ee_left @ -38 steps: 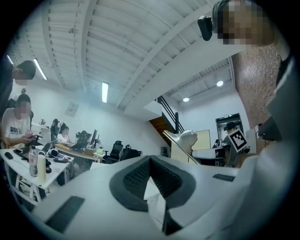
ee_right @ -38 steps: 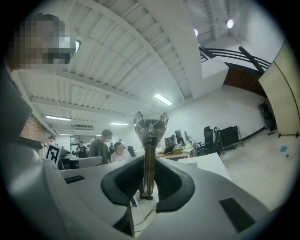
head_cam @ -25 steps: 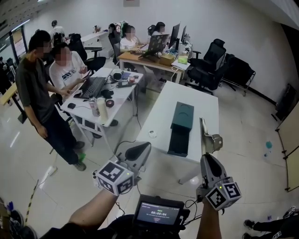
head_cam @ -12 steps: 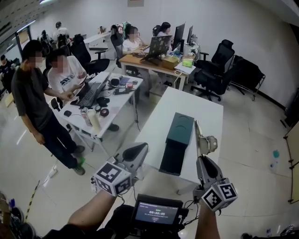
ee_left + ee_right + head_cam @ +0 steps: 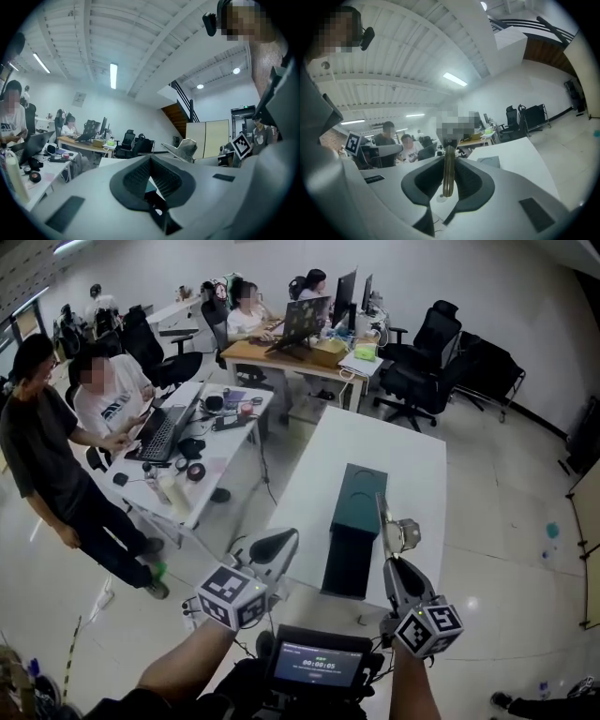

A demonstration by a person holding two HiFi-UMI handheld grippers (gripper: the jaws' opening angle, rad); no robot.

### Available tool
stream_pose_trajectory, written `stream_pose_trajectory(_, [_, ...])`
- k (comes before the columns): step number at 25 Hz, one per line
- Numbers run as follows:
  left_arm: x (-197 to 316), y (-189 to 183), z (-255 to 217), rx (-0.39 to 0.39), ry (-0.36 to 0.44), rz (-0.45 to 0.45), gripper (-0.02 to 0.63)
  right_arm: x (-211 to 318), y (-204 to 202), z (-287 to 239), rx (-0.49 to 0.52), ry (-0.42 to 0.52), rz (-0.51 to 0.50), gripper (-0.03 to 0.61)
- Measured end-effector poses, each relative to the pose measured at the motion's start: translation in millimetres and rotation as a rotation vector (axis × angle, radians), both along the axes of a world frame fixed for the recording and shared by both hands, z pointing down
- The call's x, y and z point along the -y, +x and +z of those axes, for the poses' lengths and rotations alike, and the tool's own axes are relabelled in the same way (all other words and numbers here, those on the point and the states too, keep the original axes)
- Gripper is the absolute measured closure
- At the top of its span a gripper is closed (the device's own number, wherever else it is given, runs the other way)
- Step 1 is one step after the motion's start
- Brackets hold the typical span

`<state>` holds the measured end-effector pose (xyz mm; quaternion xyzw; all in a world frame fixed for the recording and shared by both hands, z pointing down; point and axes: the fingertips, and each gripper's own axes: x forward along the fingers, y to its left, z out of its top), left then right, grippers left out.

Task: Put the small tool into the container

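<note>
Tool [image 5: 397, 533] up in the air, folks, not in the container [image 5: 357, 514] yet. From the head view, the right gripper [image 5: 392, 562] pinches that pale metal piece by its lower end. It stands nearly upright over the near edge of the white table [image 5: 417, 460], just beside the dark green container's right flank. The left gripper [image 5: 274, 545] hovers off the table's near left corner, apart from everything. The container's near half reads dark, maybe an open mouth, though I can't say for sure from this angle. Over to the left gripper view: the left gripper [image 5: 150, 159] has its pads pressed together at the tips with nothing caught between them, and the tool [image 5: 181, 149] shows off to its right in the other gripper's hold. Now the right gripper view: the right gripper [image 5: 449, 180] has both pads squeezed on the tool [image 5: 449, 166], a thin strip seen edge-on, running straight out along the jaws. Ahead lie the table [image 5: 525, 157] and a grey-green box that I take for the container [image 5: 490, 162]. My call is that this is the carry, grasp done and drop-off to come. Next up, the right gripper needs to bring the tool over the container's opening, tip it down, lower it inside, and only then spread its jaws. The left may have to steady the container or deal with a lid.
</note>
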<state>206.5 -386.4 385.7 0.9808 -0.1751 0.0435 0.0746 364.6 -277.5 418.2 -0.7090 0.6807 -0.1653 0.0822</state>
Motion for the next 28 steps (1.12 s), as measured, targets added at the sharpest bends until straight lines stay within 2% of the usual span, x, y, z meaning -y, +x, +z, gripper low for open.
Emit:
stream_pose_trajectory(5, [29.8, 8.6, 35.5, 0.001, -0.047, 0.060, 0.586, 29.8, 1.4, 59.1, 0.001, -0.112, 0.032, 0.511])
stream_pose_trajectory(11, [54.9, 21.6, 103.5, 0.093, -0.077, 0.047, 0.586, 48.7, 2.1, 125.2, 0.064, -0.226, 0.059, 0.511])
stream_pose_trajectory(15, [62.3, 29.3, 151.5, 0.144, -0.170, 0.046, 0.586, 59.1, 1.9, 170.6, 0.088, -0.313, 0.068, 0.511])
stream_pose_trajectory(22, [57.8, 40.3, 198.4, 0.188, -0.231, 0.087, 0.586, 63.8, 7.2, 248.5, 0.156, -0.472, 0.099, 0.511])
stream_pose_trajectory(25, [58.2, 42.0, 208.7, 0.192, -0.232, 0.100, 0.586, 69.1, 7.5, 267.3, 0.162, -0.519, 0.109, 0.509])
stream_pose_trajectory(28, [58.7, 45.3, 220.9, 0.209, -0.195, 0.110, 0.586, 76.8, 4.3, 279.3, 0.171, -0.555, 0.109, 0.509])
